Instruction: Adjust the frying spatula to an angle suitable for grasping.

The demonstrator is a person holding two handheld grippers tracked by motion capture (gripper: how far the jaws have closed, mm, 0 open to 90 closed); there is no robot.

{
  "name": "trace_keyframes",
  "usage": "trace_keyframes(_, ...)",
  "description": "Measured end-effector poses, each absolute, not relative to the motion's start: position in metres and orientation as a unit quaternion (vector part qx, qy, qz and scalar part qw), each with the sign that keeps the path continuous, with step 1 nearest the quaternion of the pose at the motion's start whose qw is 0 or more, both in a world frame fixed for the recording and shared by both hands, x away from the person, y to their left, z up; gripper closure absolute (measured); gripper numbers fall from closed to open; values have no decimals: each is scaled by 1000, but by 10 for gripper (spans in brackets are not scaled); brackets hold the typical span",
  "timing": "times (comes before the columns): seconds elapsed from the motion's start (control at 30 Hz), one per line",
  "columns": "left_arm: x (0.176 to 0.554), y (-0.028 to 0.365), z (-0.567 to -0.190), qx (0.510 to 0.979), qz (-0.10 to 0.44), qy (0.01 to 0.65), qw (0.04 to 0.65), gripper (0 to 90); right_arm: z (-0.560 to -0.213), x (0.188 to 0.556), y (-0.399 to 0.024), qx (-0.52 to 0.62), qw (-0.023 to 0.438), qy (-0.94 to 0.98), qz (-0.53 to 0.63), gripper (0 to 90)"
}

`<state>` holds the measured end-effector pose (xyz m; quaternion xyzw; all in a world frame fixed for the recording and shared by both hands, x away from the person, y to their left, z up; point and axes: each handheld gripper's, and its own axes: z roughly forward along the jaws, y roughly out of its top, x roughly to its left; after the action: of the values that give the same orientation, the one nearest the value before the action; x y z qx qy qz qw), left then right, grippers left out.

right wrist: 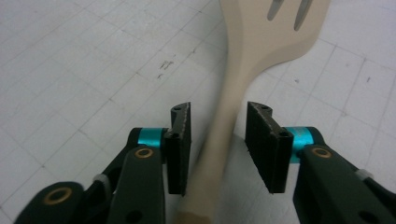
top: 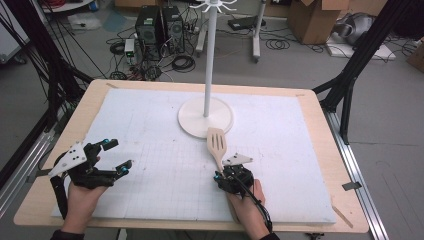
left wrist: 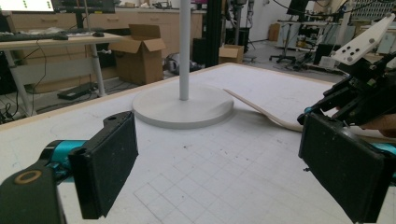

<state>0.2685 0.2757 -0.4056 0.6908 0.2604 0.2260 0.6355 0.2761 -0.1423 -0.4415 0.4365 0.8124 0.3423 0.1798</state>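
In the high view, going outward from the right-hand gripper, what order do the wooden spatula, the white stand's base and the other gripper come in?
1. Wooden spatula: its handle lies between the jaws of the right gripper.
2. White stand's base: just beyond the spatula's slotted head.
3. Left gripper: far across, near the table's left edge.

A grey floor (top: 300, 70) is seen around the light wooden table (top: 327, 150). At eleven o'clock, black computer boxes (top: 159, 25) and tangled black cables (top: 182, 63) are found. At one o'clock, brown cardboard boxes (top: 312, 17) are stacked.
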Motion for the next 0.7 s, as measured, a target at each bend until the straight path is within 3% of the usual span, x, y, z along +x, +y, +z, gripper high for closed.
trace_keyframes(0.2,268,275,-405,691,224,261,636,121,-441,277,-143,443,171,810,344,708)
trace_keyframes(0.7,265,279,-406,687,224,266,638,122,-439,281,-146,451,152,808,346,720)
